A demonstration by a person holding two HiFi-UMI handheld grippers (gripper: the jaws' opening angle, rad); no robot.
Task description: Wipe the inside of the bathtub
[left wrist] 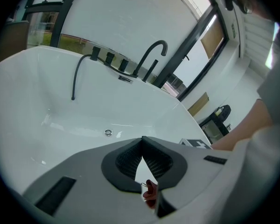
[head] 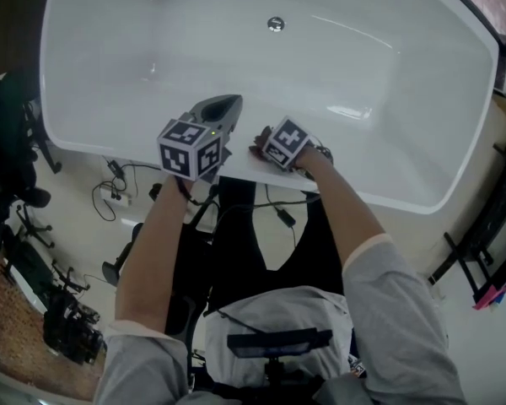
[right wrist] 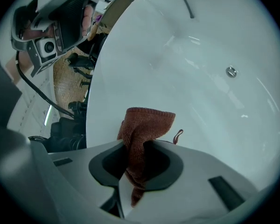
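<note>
Pale floor [head: 67,194] strewn with black cables [head: 106,201], dark window frame [left wrist: 196,48] beyond

Grey short sleeves [head: 405,294]; black chest device [head: 278,342]. Grey-shelled left gripper [left wrist: 143,141] and right gripper [right wrist: 130,148], dark ribbed pads [left wrist: 128,161], each topped by a white cube [head: 190,148] bearing black square markers.

no readable text anywhere, as far as these views allow; only square markers on gripper cubes [head: 191,148].

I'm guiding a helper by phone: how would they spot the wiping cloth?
Start at the big white bathtub, then its near rim. There the right gripper pinches the cloth: a rust-brown knitted rag, the only coloured thing against the white.
</note>
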